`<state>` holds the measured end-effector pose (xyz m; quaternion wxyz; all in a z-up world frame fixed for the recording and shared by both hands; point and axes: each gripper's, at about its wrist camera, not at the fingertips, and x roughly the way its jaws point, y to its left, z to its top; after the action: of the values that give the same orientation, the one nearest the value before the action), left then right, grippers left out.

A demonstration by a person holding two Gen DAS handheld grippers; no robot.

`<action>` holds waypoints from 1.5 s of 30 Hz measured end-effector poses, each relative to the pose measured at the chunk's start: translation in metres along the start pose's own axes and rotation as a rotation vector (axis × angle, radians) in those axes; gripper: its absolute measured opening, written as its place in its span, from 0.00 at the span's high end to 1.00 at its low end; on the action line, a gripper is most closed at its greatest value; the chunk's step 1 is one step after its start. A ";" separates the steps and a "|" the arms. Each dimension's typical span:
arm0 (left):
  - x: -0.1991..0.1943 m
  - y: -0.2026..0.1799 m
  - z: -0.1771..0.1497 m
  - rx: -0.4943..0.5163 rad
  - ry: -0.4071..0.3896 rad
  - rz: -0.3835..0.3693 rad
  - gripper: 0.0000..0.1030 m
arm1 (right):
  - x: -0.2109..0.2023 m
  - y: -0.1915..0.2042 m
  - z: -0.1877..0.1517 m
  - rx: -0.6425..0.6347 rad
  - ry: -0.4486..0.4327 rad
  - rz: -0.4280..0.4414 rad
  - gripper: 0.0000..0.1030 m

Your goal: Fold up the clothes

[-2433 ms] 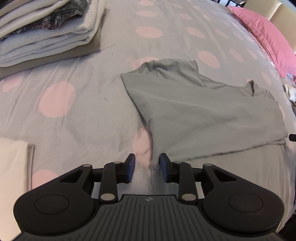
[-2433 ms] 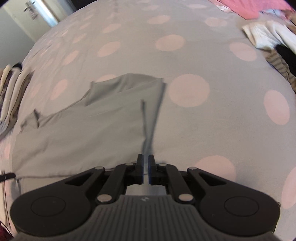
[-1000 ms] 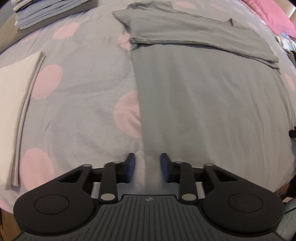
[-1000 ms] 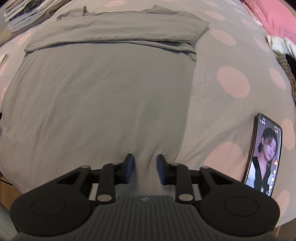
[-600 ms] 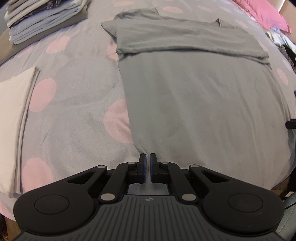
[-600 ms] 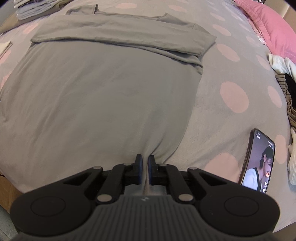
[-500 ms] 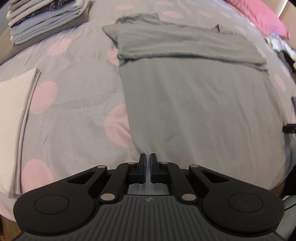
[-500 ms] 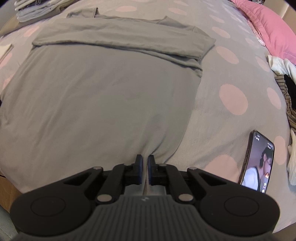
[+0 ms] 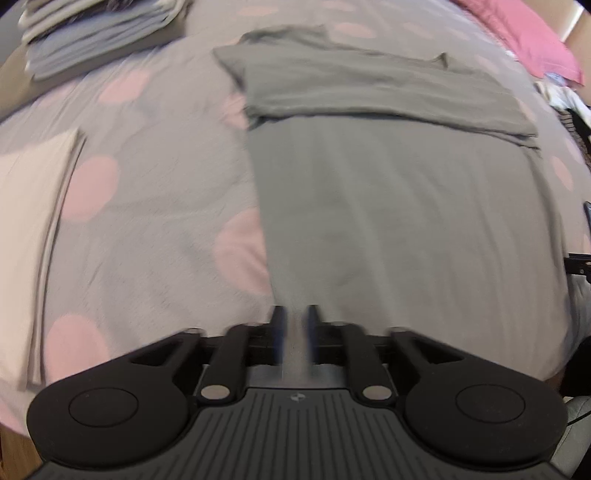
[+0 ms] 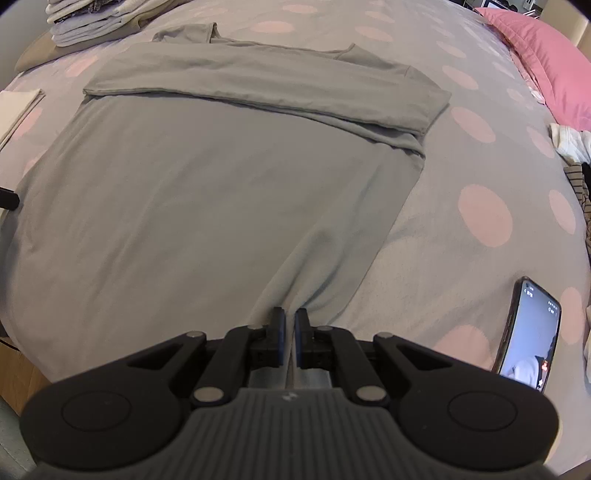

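A grey shirt (image 10: 221, 177) lies flat on a bed cover (image 10: 461, 266) with pink dots. Its far part is folded over, so the sleeves are tucked out of sight.

The left wrist picture is blurry, so small things there are hard to make out. The left gripper (image 9: 295, 328) is at the near left corner of the shirt. Its jaws are opening, with a gap between them. A bit of grey cloth sits in the gap, but the pads do not press on it.

The right gripper (image 10: 290, 332) is at the near right corner. Its jaws are almost closed and pinch the hem, and the cloth bunches up into folds there.

A phone (image 10: 528, 332) lies on the cover to the right, well apart from the shirt. Its screen is lit, but the writing is too small to read, and its lower end is cut off by the gripper body.

A stack of folded clothes (image 10: 92, 16) is cut off at the top edge. A pink pillow (image 10: 546, 59) lies at the far right. A folded white cloth (image 9: 29, 221) lies at the left.
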<state>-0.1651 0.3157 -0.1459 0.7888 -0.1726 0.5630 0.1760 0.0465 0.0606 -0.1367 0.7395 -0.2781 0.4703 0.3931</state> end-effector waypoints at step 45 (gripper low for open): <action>-0.033 0.005 0.029 0.035 -0.327 0.147 0.70 | -0.011 -0.029 0.029 0.095 -0.285 -0.177 0.72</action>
<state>-0.1536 0.3307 -0.1059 0.8578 -0.0865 0.4413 0.2490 0.0825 0.0643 -0.1140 0.8428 -0.2244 0.3525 0.3392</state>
